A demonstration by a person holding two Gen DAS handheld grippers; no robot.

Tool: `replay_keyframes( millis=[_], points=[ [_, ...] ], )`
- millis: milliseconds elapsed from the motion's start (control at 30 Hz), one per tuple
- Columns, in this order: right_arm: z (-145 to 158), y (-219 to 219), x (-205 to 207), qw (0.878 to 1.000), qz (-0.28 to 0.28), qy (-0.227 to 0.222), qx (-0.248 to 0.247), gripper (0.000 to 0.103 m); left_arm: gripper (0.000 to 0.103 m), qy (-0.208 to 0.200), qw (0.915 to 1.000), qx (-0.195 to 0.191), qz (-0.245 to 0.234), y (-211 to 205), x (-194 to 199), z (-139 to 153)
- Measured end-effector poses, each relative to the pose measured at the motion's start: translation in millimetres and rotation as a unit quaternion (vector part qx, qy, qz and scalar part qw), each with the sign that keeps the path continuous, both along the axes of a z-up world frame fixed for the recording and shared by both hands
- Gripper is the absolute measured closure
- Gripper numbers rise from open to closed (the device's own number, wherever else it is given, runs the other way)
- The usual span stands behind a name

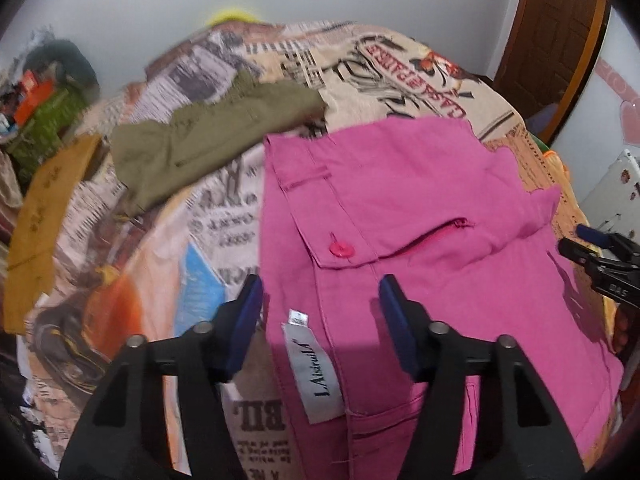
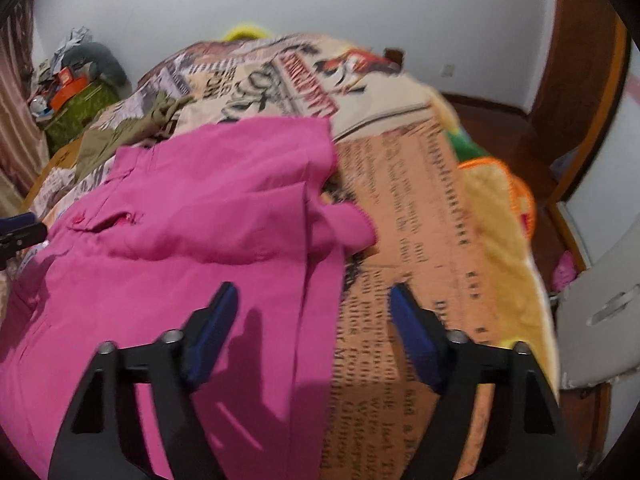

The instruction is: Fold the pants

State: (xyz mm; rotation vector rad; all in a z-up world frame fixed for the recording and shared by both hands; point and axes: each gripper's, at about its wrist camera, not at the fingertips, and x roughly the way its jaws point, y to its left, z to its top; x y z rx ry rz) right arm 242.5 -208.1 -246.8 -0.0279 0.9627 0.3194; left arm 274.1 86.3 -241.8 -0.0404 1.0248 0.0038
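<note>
Bright pink pants (image 1: 400, 200) lie spread on a bed with a newspaper-print cover (image 1: 224, 216), with a pink button (image 1: 340, 249) and a white brand label (image 1: 312, 368) at the waistband. My left gripper (image 1: 320, 292) hovers just over the waistband's left edge. Its blue pads stand apart, fabric below the gap, nothing pinched. In the right wrist view the pants (image 2: 200, 220) fill the left side. My right gripper (image 2: 314, 300) straddles their right edge, jaws apart, not pressing cloth. The right gripper's tip (image 1: 580, 248) and the left gripper's tip (image 2: 20, 232) each show in the other's view.
An olive garment (image 1: 200, 140) lies crumpled beyond the pants, a mustard cloth (image 1: 36, 232) at the bed's left edge. Boxes and clutter (image 1: 44, 112) sit by the left wall. A yellow-orange blanket (image 2: 500, 200) drapes the bed's right side; a wooden door (image 1: 560, 40) is beyond.
</note>
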Motion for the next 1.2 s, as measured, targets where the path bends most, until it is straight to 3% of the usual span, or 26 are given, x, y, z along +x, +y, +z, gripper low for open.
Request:
replay_keyframes(
  millis=[100,333,400,467,500,700,767,900,1000,1200],
  points=[
    [-8.8,2.5,7.1,0.999,0.014,0.024,0.018,0.053,0.058,0.025,0.9994,-0.021,-0.008,-0.2,3.7,-10.4],
    [-21.1,1.6,19.0,0.997,0.029,0.051,0.05,0.061,0.059,0.054,0.9973,-0.048,-0.012,3.0,11.4,-21.2],
    [-23.3,-0.4,22.5,0.996,0.029,0.057,0.061,0.064,0.068,0.066,0.9948,-0.076,-0.017,6.1,14.3,-23.0],
    [-24.5,-0.9,24.4,0.995,0.032,0.058,0.068,0.067,0.071,0.075,0.9927,-0.093,-0.019,7.5,16.6,-24.6],
    [-24.7,-0.2,24.8,0.995,0.034,0.059,0.07,0.072,0.08,0.075,0.9924,-0.095,-0.022,6.9,17.1,-24.7],
    [-23.5,5.3,23.3,0.995,0.052,0.051,0.063,0.093,0.098,0.069,0.9955,-0.052,-0.038,-0.4,17.1,-23.2],
    [-23.5,7.2,23.6,0.996,0.057,0.047,0.053,0.093,0.098,0.05,0.9982,0.002,-0.033,-4.3,16.1,-20.2],
    [-23.9,10.4,24.2,0.996,0.071,0.041,0.03,0.096,0.098,0.041,0.9975,0.039,-0.043,-9.3,14.3,-22.2],
    [-22.2,13.3,19.7,0.996,0.076,0.037,0.008,0.097,0.098,0.039,0.9973,0.047,-0.042,-8.5,14.3,-23.5],
    [-25.9,1.8,17.3,0.997,0.057,0.055,0.01,0.099,0.097,0.056,0.998,0.011,-0.027,0.9,18.9,-32.3]
  ],
)
